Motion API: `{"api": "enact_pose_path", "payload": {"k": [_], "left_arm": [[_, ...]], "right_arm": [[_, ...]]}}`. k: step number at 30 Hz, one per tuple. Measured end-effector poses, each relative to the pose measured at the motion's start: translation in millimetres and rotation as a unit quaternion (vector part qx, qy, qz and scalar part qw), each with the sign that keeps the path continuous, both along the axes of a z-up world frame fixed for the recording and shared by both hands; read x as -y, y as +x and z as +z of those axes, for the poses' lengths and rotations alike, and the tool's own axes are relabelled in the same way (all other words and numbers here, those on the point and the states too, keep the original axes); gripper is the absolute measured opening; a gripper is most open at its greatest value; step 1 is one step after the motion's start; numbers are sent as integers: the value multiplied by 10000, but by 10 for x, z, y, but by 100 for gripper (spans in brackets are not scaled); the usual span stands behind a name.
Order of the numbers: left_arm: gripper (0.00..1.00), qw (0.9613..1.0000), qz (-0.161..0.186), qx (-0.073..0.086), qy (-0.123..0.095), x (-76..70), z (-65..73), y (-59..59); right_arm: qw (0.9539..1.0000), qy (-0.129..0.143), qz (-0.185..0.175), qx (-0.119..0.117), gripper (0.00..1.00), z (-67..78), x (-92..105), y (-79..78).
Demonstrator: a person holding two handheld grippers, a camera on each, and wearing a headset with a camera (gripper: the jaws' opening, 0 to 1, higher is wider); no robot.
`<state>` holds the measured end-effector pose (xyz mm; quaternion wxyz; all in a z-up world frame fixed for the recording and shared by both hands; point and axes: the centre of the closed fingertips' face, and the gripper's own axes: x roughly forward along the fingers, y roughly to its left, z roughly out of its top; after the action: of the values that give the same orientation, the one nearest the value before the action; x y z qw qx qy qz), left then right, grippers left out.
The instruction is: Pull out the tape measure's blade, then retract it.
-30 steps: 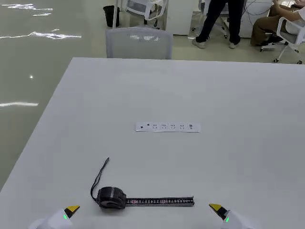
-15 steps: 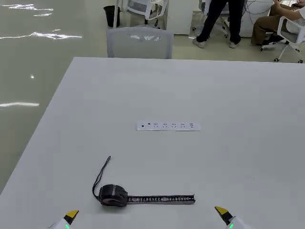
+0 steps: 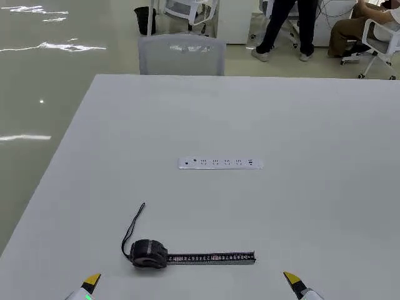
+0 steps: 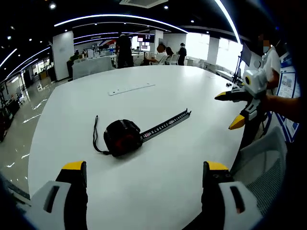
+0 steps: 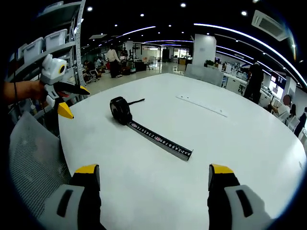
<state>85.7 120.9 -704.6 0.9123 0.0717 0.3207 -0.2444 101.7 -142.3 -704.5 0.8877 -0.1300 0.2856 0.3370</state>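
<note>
Tape measure (image 3: 148, 254) lies near the front of the white table (image 3: 250, 119), between the left gripper (image 4: 145, 166) and the right gripper (image 5: 153, 168), touching neither. Its blade (image 3: 212, 257) sticks out flat toward the right one. Both grippers' jaws are wide apart, holding nothing.

White table (image 3: 312, 125), grey chair (image 3: 182, 56) behind it, glossy pale floor (image 3: 37, 75) — an office under ceiling light strips (image 4: 115, 19).
</note>
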Motion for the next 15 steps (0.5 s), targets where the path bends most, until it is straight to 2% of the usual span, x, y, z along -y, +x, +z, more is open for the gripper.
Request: {"api": "enact_pose_path", "payload": {"k": [10,15], "left_arm": [[99,9999,161,-7,-11,-4,34,-19],[99,9999,150,11,27,-8,33,-11]], "right_arm": [[10000,36,-50,13,97,88,-15,-29],[10000,52,-84,2,97,22,-1,-29]]}}
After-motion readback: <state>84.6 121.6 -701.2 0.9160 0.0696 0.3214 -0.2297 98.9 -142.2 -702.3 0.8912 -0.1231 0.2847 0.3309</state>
